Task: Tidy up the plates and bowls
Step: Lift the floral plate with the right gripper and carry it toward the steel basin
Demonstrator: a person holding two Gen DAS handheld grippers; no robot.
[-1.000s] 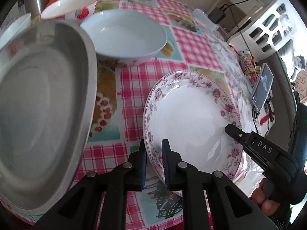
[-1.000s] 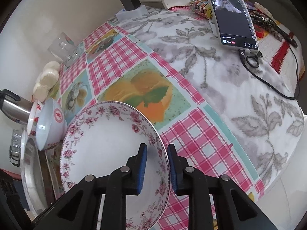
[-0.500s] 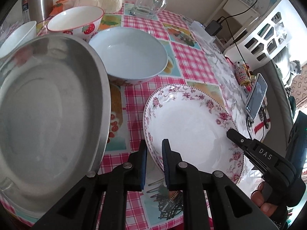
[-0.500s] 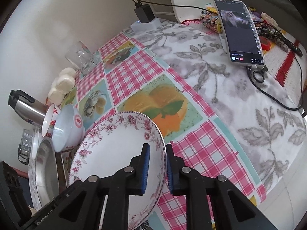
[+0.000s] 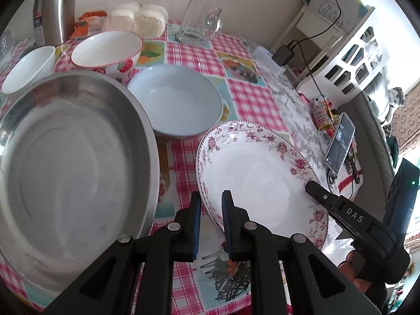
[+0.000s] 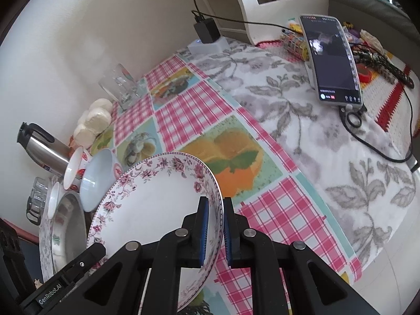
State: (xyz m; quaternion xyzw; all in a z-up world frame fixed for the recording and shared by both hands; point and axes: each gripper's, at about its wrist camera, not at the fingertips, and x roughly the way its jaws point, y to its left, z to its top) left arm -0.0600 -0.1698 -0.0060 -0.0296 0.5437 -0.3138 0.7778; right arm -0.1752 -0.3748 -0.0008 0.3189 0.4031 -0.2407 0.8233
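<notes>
A white plate with a pink floral rim hangs tilted a little above the checked tablecloth, held by both grippers. My left gripper is shut on its left rim, blue pads on either side of the edge. My right gripper is shut on the opposite rim of the same floral plate. Each gripper also shows in the other's view: the right gripper at the plate's right edge and the left gripper at the lower left. A hand shows behind the right gripper.
A large steel pan lies left of the plate. Behind it stand a pale blue bowl, a strawberry bowl and a white bowl. A steel flask, buns and a glass line the wall. A phone with cables lies at the right.
The right gripper's jaws closed onto the plate's rim. Both grippers and the plate have risen off the table, and both views tilted up to show more of the far wall.
</notes>
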